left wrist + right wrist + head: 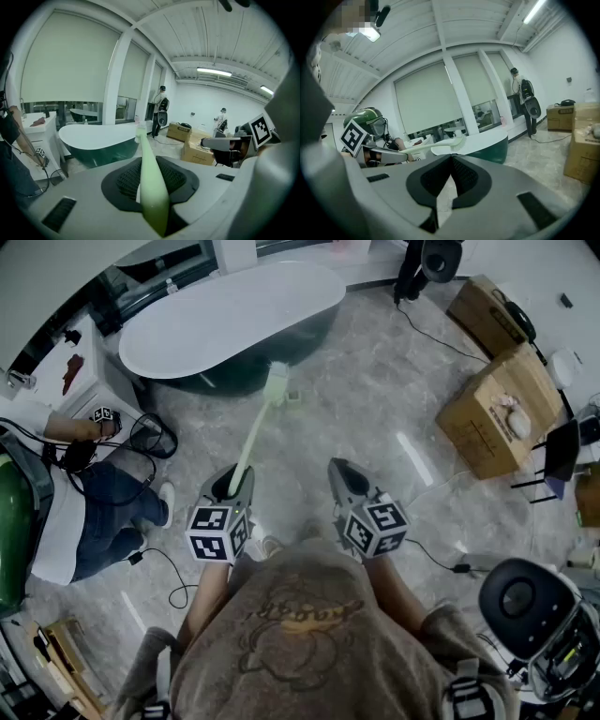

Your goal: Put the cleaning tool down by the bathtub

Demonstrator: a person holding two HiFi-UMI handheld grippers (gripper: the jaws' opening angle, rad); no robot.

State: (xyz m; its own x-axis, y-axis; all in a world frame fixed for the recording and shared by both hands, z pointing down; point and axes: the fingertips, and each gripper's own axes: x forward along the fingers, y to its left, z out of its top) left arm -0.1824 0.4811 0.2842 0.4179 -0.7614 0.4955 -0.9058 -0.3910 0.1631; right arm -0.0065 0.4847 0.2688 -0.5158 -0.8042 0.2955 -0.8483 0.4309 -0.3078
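while the left gripper clamps it, the brush ends beside the bathtub.

Count on inspection: one bathtub; one cleaning tool; two grippers, the left gripper and the right gripper; two cardboard boxes, a far box and a near box; three onlookers, one low person, one standing person and one distant person.
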